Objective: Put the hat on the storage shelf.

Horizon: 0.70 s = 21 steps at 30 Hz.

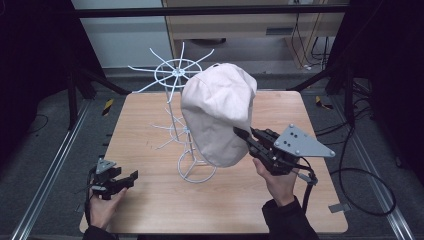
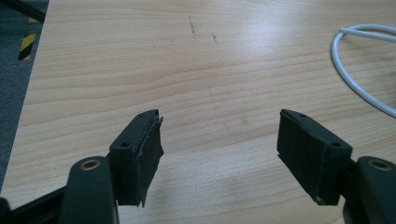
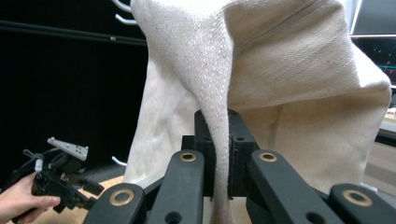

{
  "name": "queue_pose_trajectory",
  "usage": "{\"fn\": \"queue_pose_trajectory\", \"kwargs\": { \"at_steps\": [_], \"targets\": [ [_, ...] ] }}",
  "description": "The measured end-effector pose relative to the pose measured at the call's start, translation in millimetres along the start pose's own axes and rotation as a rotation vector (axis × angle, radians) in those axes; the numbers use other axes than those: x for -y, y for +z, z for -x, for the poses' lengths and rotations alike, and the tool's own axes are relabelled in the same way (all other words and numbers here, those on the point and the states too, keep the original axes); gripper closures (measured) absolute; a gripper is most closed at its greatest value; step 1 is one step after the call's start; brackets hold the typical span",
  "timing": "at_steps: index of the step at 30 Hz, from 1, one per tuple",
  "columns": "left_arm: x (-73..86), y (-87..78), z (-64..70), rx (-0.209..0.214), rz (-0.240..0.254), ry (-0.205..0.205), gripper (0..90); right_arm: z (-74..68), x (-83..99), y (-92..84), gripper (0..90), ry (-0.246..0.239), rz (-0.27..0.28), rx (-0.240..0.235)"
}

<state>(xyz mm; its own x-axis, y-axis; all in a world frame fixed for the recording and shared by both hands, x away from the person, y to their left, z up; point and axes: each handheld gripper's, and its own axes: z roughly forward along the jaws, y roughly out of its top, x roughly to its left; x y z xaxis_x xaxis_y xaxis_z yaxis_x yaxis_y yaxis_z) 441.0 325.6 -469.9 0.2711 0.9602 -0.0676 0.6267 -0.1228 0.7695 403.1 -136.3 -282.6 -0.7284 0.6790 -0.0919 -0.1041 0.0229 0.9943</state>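
Hanging item: cloth hat (image 1: 218, 112), cream canvas, draped from the upper part of a white wire rack (image 1: 176, 75) that stands mid-table (image 1: 150, 200).

Handling, as judged: light, soft and limp. The fabric folds wherever it is pinched and carries no stiffness of its own, so it will sag and swing from any single hold. The weave looks coarse, so it is unlikely to slip. Not fragile, though the cloth could snag on the rack's prongs (image 1: 145, 69). Best hold: a gathered fold or seam at the lower edge, where the cloth is doubled.

Right gripper (image 1: 246, 136): jaws closed on a narrow vertical fold of the hat (image 3: 219, 140) at its lower right side; in the right gripper view the fold runs down between the two pads, pinched flat. Grip held by a hand (image 1: 277, 185) at the table's right.

Left gripper (image 1: 131, 176): resting low at the table's near left, well apart from hat and rack. Jaws wide apart, nothing between the pads (image 2: 144, 149), bare wood beyond them. The rack's base ring (image 2: 359, 79) lies off to one side.
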Motion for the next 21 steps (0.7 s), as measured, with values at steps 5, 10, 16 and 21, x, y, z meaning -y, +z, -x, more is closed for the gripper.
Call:
{"fn": "queue_pose_trajectory", "kwargs": {
  "at_steps": [5, 10, 16, 21],
  "targets": [
    [0.0, -0.3, -0.1, -0.001, 0.001, -0.001, 30.4, -0.9, 5.4, 4.7, 85.9, -0.001, -0.029, -0.004],
    [0.0, -0.3, 0.0, -0.001, 0.001, -0.001, 30.5, -2.0, 9.9, 8.6, 85.7, 0.003, -0.049, -0.005],
    [0.0, -0.3, 0.1, -0.001, 0.0, 0.0, 30.4, -2.3, 12.4, 11.0, 84.8, 0.009, -0.071, -0.002],
    [0.0, -0.3, 0.2, -0.001, 0.0, 0.001, 30.3, -1.8, 14.8, 13.4, 82.1, 0.01, -0.095, 0.002]
  ]
}}
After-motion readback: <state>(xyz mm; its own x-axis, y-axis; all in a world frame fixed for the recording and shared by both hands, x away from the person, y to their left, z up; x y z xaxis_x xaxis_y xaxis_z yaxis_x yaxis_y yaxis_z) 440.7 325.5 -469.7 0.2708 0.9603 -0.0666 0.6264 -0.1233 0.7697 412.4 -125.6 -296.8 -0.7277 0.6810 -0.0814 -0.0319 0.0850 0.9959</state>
